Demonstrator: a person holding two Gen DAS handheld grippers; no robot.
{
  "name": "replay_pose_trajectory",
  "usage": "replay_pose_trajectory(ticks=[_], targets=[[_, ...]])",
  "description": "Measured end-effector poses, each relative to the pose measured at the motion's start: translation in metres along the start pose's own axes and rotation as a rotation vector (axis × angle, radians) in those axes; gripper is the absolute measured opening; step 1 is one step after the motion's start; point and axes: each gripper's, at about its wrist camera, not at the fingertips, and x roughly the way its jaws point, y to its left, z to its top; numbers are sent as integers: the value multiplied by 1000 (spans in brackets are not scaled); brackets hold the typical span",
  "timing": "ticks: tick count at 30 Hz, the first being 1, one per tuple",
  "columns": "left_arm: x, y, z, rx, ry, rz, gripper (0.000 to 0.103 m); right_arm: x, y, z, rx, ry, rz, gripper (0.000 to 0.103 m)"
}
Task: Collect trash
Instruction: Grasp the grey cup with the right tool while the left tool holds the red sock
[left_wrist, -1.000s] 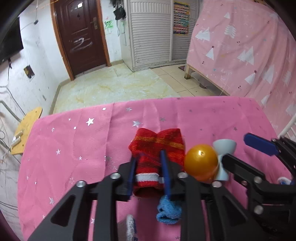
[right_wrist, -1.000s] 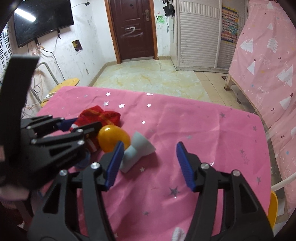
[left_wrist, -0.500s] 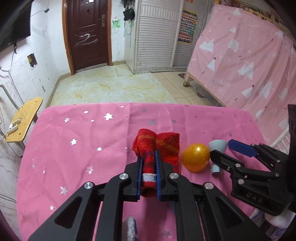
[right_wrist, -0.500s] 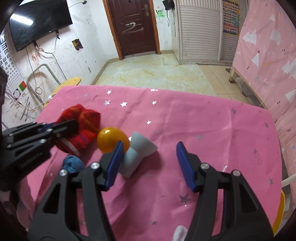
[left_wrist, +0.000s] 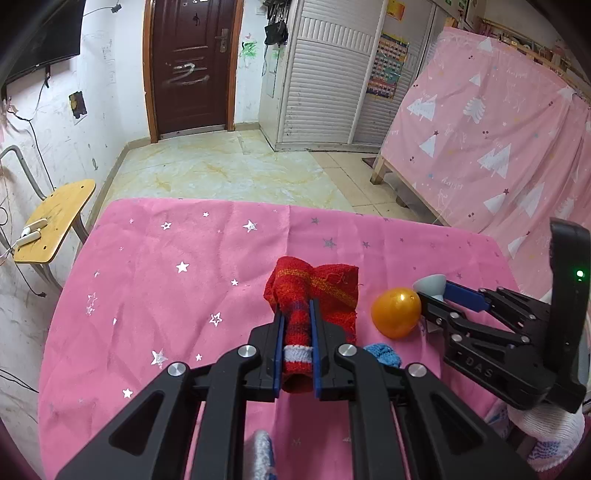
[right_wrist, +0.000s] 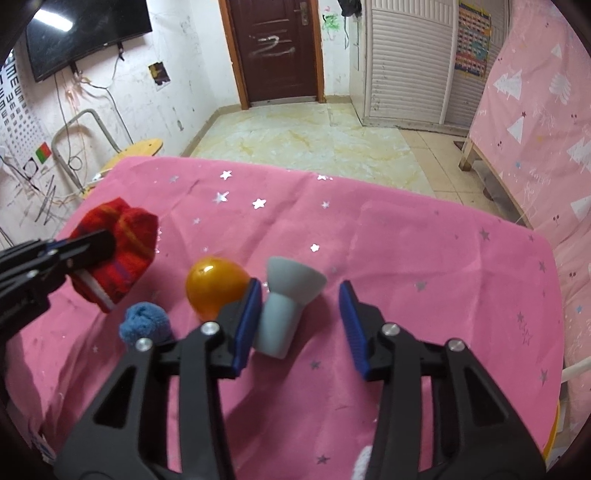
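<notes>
Table covered by a pink cloth (right_wrist: 388, 229) with silver stars, wrinkled, edges hanging over. On it lay an orange egg-shaped ball (right_wrist: 212, 286), a grey funnel-shaped piece (right_wrist: 286, 301) on its side just right of the ball, wide end facing away, and a small blue knitted bundle (right_wrist: 144, 325) near the front left. A red striped sock (left_wrist: 314, 295) rested partly on the cloth to the ball's left; whether it was lifted clear could not be told.

Both black plastic tongs (left_wrist: 295, 354) (right_wrist: 301, 321) carry blue ribbed pads (right_wrist: 248, 325), silver screws behind them, and one white knitted glove (left_wrist: 550, 432) below their frame.
</notes>
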Motion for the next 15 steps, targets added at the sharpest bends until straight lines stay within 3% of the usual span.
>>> replay_pose_trajectory(ticks=[4,15], targets=[[-5,1,0,-8,-7,0,4,-1,3,-2,-25,-10,-12,29],[-29,-4,1,-3,-51,5,4,-37,-9,-9,27,-115,28,29]])
